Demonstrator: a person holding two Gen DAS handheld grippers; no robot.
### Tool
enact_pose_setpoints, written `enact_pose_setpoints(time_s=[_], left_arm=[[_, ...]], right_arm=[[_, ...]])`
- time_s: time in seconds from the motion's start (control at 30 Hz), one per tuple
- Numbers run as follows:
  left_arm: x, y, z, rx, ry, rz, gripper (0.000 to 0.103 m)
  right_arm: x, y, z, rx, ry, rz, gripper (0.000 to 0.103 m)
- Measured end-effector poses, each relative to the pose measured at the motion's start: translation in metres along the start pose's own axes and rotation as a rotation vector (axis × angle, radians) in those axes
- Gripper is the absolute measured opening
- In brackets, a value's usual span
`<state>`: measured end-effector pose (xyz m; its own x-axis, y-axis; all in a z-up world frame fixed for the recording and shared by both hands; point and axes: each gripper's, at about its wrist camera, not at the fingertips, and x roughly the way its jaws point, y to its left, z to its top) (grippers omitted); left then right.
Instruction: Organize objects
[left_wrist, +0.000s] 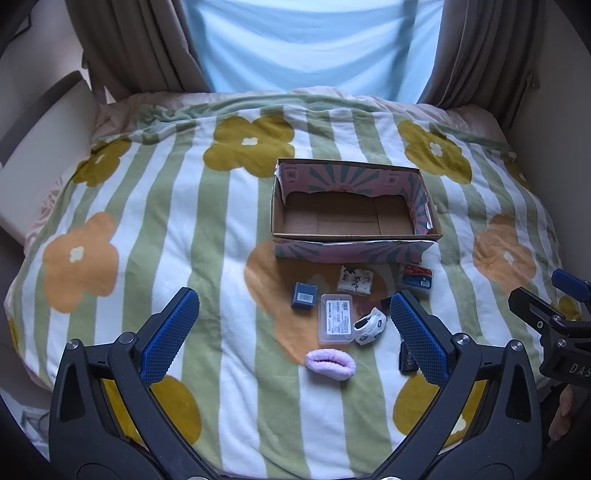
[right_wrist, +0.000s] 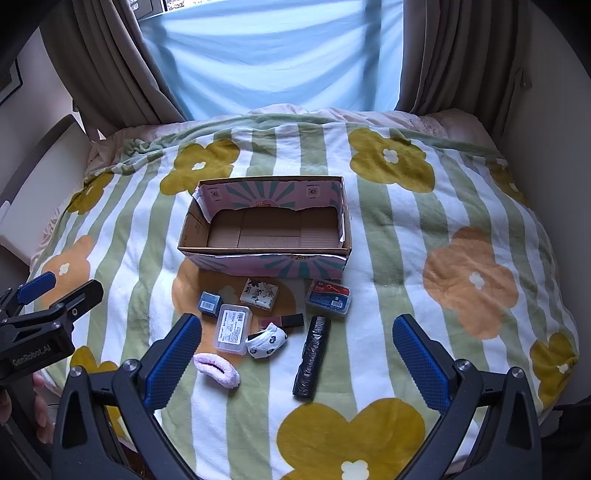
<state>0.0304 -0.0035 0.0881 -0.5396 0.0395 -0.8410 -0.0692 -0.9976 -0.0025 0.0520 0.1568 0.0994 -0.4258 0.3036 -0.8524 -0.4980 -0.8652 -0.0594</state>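
Note:
An empty cardboard box (left_wrist: 428, 206) (right_wrist: 343, 221) stands on the flowered bedspread. Small items lie in front of it: a dark blue cube (left_wrist: 304, 295) (right_wrist: 209, 302), a clear plastic case (left_wrist: 336, 324) (right_wrist: 232, 330), a patterned tissue pack (left_wrist: 355, 280) (right_wrist: 259, 293), a floss-pick box (left_wrist: 417, 276) (right_wrist: 328, 296), a rolled white sock (left_wrist: 370, 325) (right_wrist: 266, 340), a pink fluffy sock (left_wrist: 330, 363) (right_wrist: 217, 369), and a black bag roll (right_wrist: 312, 356) (left_wrist: 406, 360). My left gripper (left_wrist: 291, 332) is open above them, holding nothing. My right gripper (right_wrist: 297, 350) is open too.
The bedspread (left_wrist: 166, 229) (right_wrist: 424, 229) fills the bed. Brown curtains (right_wrist: 110, 66) and a pale blue drape (right_wrist: 273, 55) hang behind it. A chair (left_wrist: 40, 147) stands at the left. A small dark bar (right_wrist: 291, 320) lies by the white sock.

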Motion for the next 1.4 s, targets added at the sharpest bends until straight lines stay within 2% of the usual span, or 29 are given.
enact_pose_setpoints(time_s=[0.8, 1.4], left_arm=[[-0.0077, -0.0073, 0.0043, 0.012, -0.006, -0.018, 0.103], [0.0006, -0.0001, 0.0017, 0.022, 0.006, -0.024, 0.103]], right_arm=[[-0.0049, 0.0005, -0.0018, 0.000, -0.011, 0.000, 0.103], [-0.0048, -0.0033, -0.0004, 0.010, -0.012, 0.009, 0.103]])
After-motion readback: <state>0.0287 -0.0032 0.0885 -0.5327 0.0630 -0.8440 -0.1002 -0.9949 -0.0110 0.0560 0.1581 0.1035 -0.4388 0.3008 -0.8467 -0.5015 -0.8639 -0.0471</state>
